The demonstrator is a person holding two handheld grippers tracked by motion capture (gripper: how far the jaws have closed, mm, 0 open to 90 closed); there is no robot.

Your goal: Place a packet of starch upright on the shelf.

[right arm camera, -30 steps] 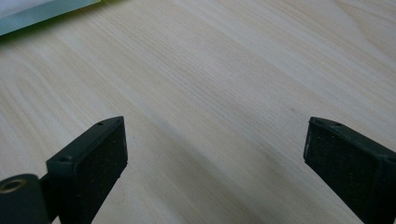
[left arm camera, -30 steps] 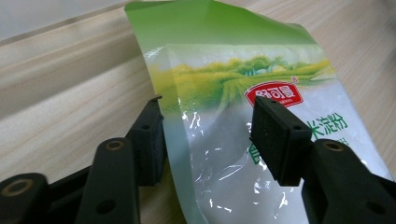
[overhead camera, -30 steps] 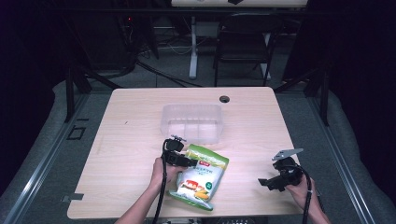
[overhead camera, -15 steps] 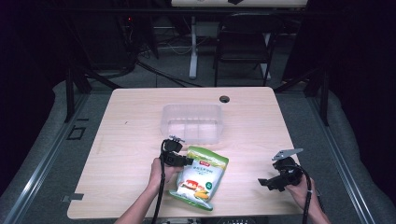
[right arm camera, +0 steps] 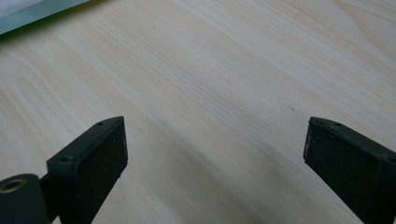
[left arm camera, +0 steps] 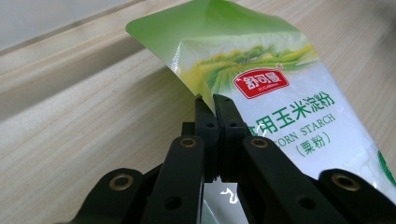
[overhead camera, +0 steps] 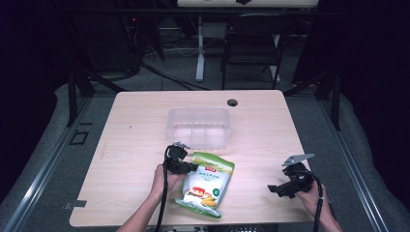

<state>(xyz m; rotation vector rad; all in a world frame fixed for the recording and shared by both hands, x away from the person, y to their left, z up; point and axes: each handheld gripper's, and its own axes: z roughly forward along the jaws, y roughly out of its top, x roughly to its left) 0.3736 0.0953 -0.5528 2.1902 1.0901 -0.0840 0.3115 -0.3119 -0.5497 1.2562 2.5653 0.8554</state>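
Cornstarch bag [overhead camera: 205,185] lies in the lower middle of the high view on the wooden table [overhead camera: 135,125], below the clear plastic container [overhead camera: 198,126] at centre frame. The left gripper [overhead camera: 192,167] grips the bag's upper left edge. Against the frame a second ago, the bag has slid slightly down and left with the gripper, and its tilt has changed a little. The right gripper [overhead camera: 273,189] sits at lower right, well apart from the bag, unmoved.

In the left gripper view, the jaws are pinched together on the bag's [left arm camera: 280,93] green edge, which rises off the tabletop.

In the right gripper view, the jaws stand wide apart over bare wood, a strip of the bag [right arm camera: 32,11] at upper left.
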